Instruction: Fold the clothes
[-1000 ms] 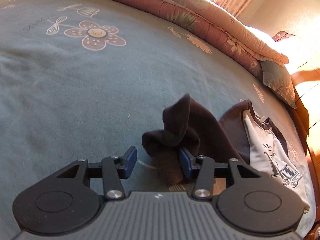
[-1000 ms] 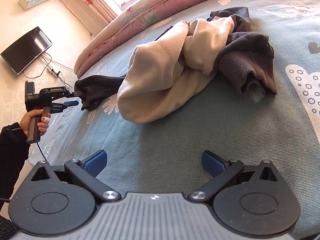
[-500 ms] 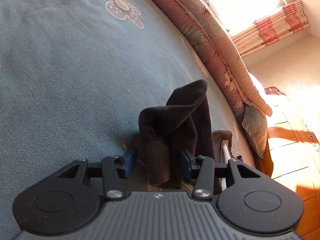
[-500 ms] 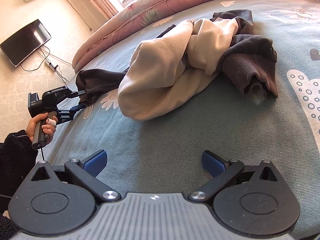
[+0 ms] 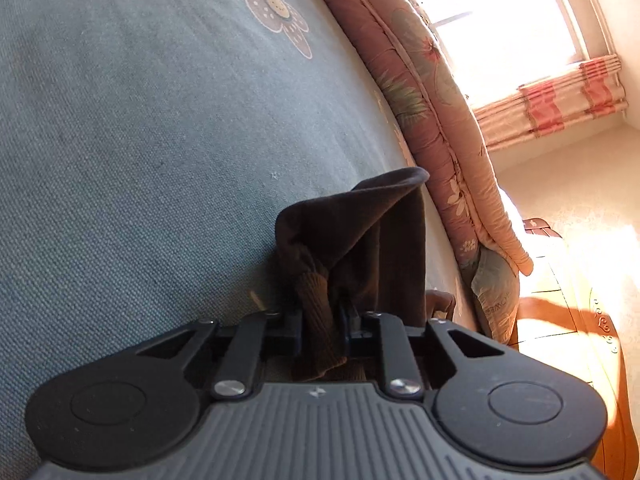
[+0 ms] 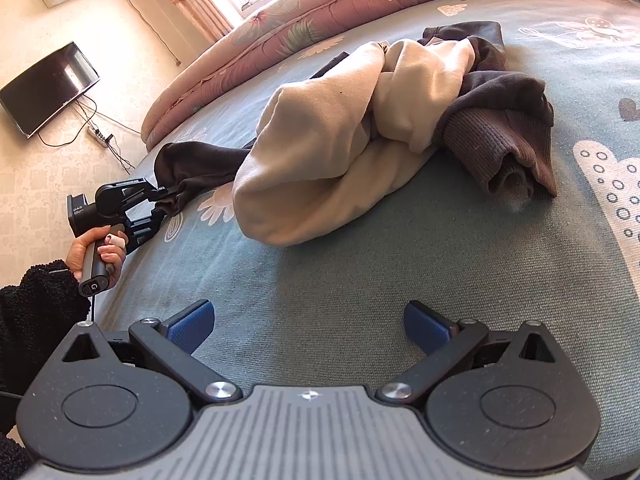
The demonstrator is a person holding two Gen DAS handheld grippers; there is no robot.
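A cream and dark brown sweatshirt [image 6: 332, 132] lies crumpled on the blue-grey bedspread [image 6: 360, 280]. Its dark brown sleeve [image 5: 360, 240] stretches to the left. My left gripper [image 5: 320, 324] is shut on the ribbed cuff [image 5: 318, 320] of that sleeve; it also shows in the right wrist view [image 6: 160, 204], at the bed's left edge. My right gripper [image 6: 308, 324] is open and empty, low over the bedspread in front of the sweatshirt. The other ribbed cuff [image 6: 500, 156] lies at the right of the pile.
A folded pink floral quilt [image 6: 304, 28] lies along the far side of the bed [image 5: 420, 92]. A pillow [image 5: 496, 292] sits at its end. A television [image 6: 48, 88] and a power strip [image 6: 98, 136] are on the floor to the left.
My left gripper has closed on the sleeve cuff and tilted toward the window. The sleeve is drawn out to the left. My right gripper has stayed open, almost still.
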